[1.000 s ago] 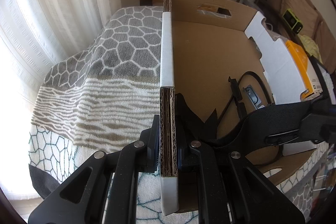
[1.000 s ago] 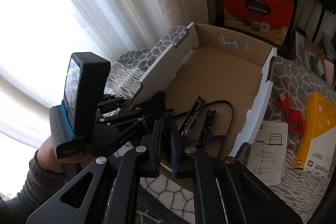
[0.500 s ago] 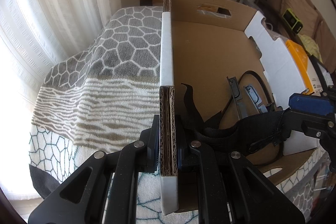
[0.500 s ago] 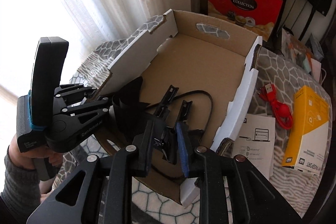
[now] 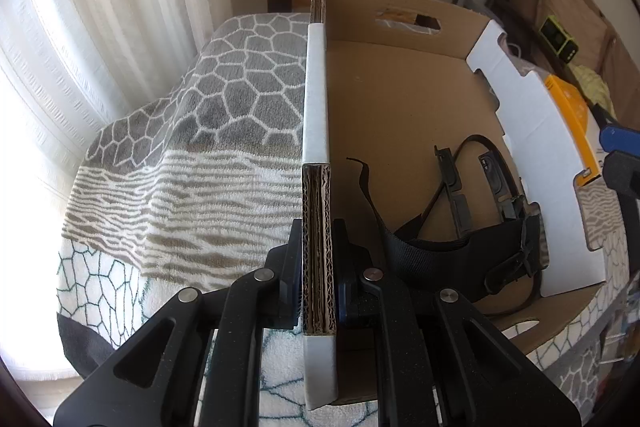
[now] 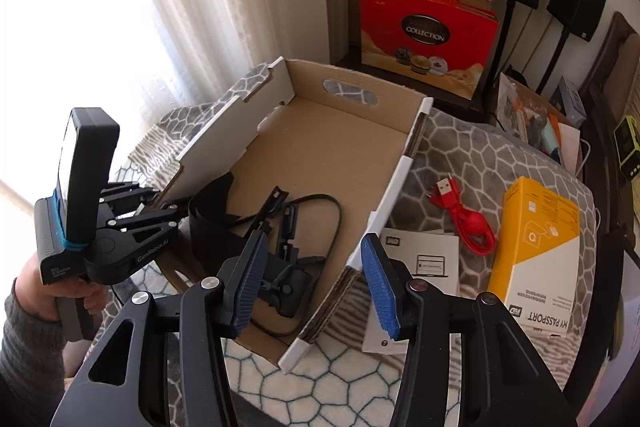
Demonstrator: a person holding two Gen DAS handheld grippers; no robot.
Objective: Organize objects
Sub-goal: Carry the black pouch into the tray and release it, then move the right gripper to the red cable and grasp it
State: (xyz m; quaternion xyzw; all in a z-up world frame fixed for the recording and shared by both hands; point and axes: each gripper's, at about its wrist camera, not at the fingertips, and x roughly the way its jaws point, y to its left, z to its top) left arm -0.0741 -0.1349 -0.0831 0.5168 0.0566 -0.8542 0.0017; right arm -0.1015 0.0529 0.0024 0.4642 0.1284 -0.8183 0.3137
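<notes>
The left claw is pinching the box wall, probably steadying it. The right claw is hanging wide apart, gripping nothing, over the strap lying inside. The red cable and yellow carton are waiting outside on the blanket.

Cardboard box on blanket. In box: strap, cable and clips, all at near end. Left gripper clamped on box's left wall. Right gripper spread wide above box's near right corner. Right of box on blanket: leaflet touching wall, USB cable beyond it, carton farthest right. Gift box behind box.
</notes>
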